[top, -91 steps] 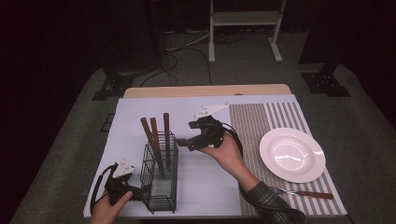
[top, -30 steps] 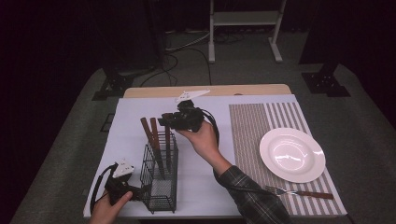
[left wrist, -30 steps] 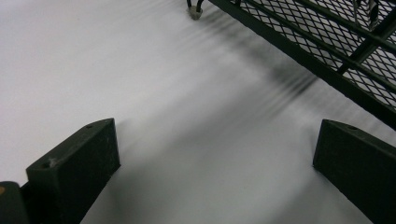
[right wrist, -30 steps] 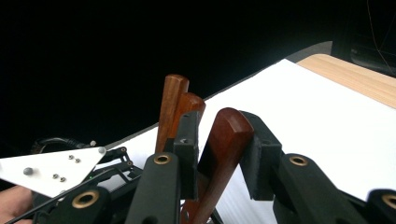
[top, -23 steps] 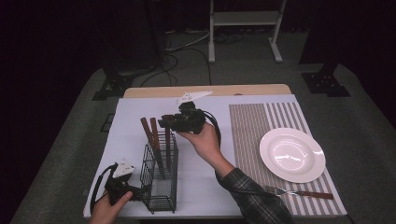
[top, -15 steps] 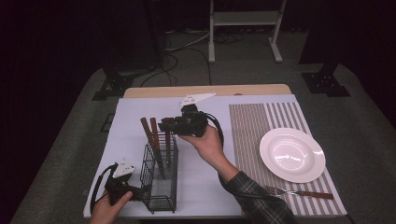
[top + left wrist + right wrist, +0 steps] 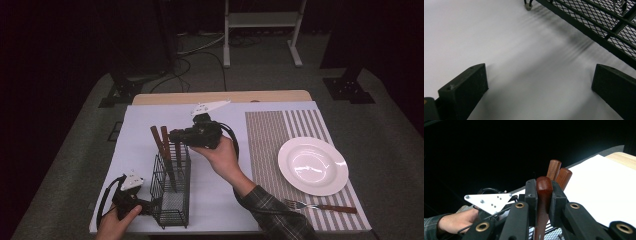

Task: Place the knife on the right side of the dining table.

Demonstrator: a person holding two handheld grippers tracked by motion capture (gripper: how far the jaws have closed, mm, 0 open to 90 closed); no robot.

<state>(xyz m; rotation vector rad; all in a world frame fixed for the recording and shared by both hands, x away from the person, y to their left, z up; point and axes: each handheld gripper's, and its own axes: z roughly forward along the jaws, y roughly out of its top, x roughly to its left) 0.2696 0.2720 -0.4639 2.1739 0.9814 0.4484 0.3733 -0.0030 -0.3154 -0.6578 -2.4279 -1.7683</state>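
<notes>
Right gripper (image 7: 543, 195): jaws just closed on reddish wooden handle (image 7: 544, 188), upright in wire basket (image 7: 171, 197); long axis vertical, free end up. Two more handles (image 7: 557, 173) just behind. Left gripper (image 7: 539, 92): jaws wide, empty, beside basket on desk (image 7: 215, 195).

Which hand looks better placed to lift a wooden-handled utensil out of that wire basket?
Probably the right: the right gripper is clamped on a wooden handle, while the left gripper sits open beside the wire basket.
</notes>
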